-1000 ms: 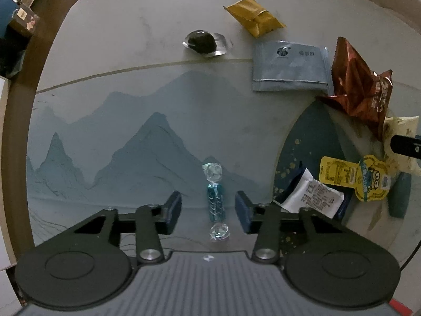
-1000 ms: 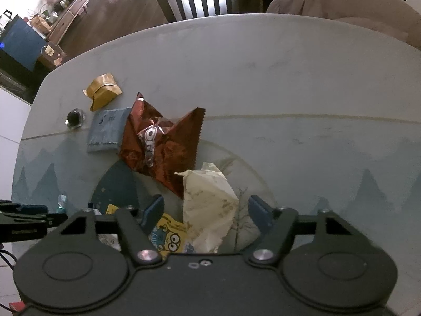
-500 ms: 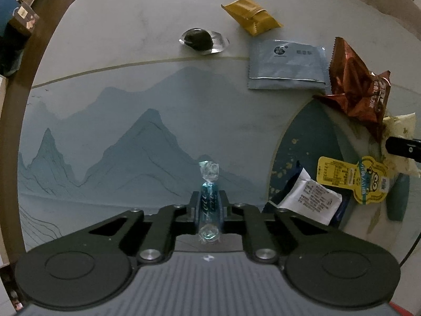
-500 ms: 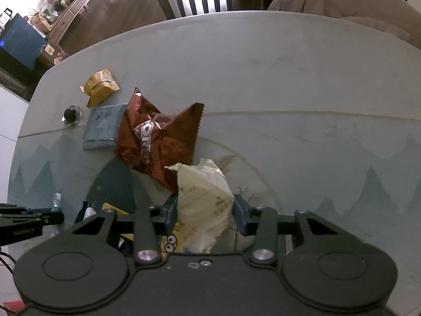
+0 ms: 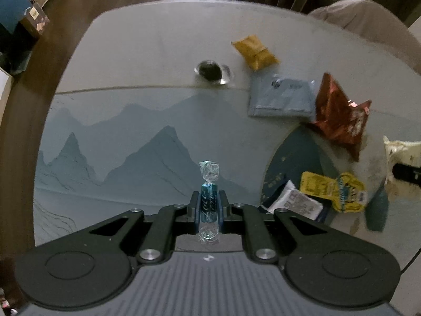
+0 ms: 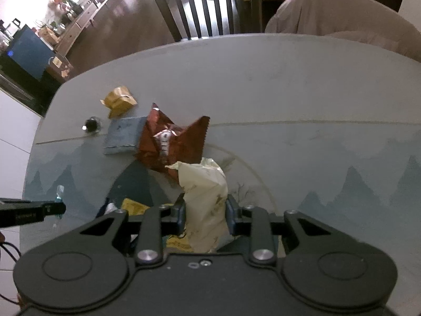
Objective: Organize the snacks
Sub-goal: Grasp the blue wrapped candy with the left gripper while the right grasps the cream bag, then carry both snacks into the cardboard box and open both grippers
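Observation:
In the left wrist view my left gripper (image 5: 208,208) is shut on a blue twist-wrapped candy (image 5: 209,200), lifted off the table, its clear wrapper ends sticking out front and back. In the right wrist view my right gripper (image 6: 205,213) has its jaws closing on a cream-coloured snack bag (image 6: 206,197), both pads pressed against its sides. The bag's top edge (image 5: 402,150) shows at the right border of the left wrist view. My left gripper (image 6: 56,208) reaches in from the left in the right wrist view.
On the mountain-print tabletop (image 5: 118,121) lie a red-brown chip bag (image 5: 339,118), a grey-blue flat packet (image 5: 282,97), a yellow packet (image 5: 254,52), a dark wrapped sweet (image 5: 211,71), a yellow cartoon pack (image 5: 334,189) and a white packet (image 5: 297,204). A chair (image 6: 208,8) stands behind the table.
Both grippers went from open to closed: the left on the blue candy, the right on the cream bag. Both have since risen, and the table looks farther away.

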Motion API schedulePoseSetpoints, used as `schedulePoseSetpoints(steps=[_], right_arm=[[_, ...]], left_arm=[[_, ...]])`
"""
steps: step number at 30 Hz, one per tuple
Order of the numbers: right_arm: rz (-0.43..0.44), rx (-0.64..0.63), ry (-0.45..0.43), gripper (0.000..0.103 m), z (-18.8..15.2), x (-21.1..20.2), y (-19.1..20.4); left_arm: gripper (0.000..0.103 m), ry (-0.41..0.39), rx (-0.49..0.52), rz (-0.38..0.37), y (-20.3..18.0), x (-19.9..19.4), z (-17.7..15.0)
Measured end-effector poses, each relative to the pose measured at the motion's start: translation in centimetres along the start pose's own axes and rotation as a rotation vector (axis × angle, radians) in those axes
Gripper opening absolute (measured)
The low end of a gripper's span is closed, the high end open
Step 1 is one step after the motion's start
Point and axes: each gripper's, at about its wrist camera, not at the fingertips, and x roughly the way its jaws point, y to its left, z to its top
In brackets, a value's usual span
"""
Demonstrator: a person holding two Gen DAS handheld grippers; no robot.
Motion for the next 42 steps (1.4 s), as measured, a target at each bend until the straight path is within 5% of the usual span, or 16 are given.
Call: schedulePoseSetpoints(steps=[14,42], right_arm=[[0.042,-0.005,-0.114,0.028,-3.0,-8.4,2.0],[0.085,-0.081,-0.151,0.028,-16.4,-16.3,8.0]], left_arm=[[0.012,-0.141,0.022,-0.057,0.6,-8.2,-1.1],[0.012,-0.160,0.203,-0.146,-0.8,-16.1,-16.2]])
